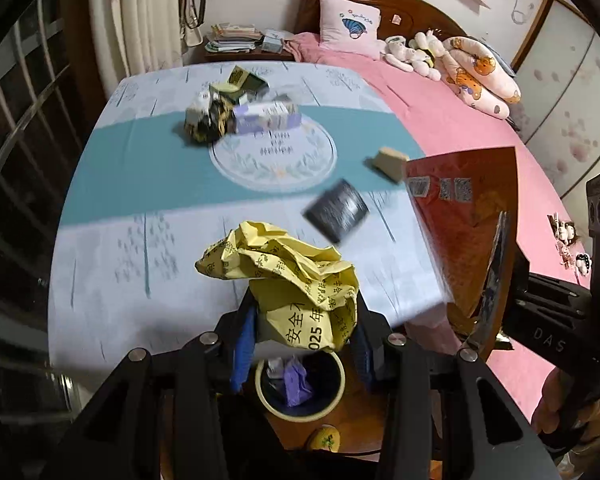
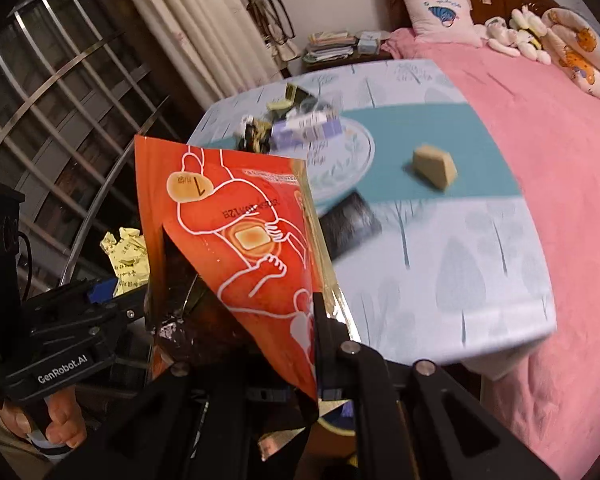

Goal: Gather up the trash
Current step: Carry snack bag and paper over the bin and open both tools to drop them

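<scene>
My left gripper is shut on a crumpled yellow printed paper. It hangs over a cream-rimmed trash bin on the floor, which has purple scraps inside. My right gripper is shut on the lower edge of a red-orange snack bag, which stands up in front of the camera. From the left wrist view, the same bag is at the right, off the table's corner. On the table lie a black packet, a tan box and a pile of small boxes.
The table wears a pale blue and teal cloth. A bed with a pink cover, a pillow and soft toys runs along its right side. A barred window and curtains stand to the left, and a cluttered nightstand is at the back.
</scene>
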Motion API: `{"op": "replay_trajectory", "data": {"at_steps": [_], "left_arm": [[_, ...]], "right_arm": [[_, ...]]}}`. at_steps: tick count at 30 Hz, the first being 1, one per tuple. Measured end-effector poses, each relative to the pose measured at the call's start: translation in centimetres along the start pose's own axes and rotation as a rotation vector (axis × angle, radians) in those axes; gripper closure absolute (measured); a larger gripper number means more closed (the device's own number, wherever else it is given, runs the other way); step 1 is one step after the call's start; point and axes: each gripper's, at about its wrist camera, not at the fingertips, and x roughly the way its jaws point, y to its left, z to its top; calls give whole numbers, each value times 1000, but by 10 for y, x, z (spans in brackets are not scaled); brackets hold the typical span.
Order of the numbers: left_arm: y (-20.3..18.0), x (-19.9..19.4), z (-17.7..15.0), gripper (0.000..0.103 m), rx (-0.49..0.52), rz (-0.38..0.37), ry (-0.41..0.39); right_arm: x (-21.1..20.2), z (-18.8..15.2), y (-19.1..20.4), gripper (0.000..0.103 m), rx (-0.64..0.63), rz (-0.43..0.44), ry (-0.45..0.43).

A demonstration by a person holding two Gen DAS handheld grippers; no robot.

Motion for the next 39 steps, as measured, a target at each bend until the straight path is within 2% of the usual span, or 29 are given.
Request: {"op": "replay_trajectory", "data": {"at_steps": [8,14,20,27,37,39], "left_arm": [[-36,-2,-70,63,3,37,55],[-47,22,-106,63,19,44,133],[-45,73,-144,62,29,42,211],[-26,156,-189,62,-2,23,304],[-7,274,-227,57,21,31,343],[-4,292,-233,53,26,39,342]], "right_arm": [[12,-72,-31,96,59,58,104],[44,-122,-48,96,142,83,208],[91,-165,-66,96,244,66,300],[164,-218,-100,96,369,9,394],[284,-266,-140,93,516,-19,432],[305,-271,-148,93,546,-15,437]]}}
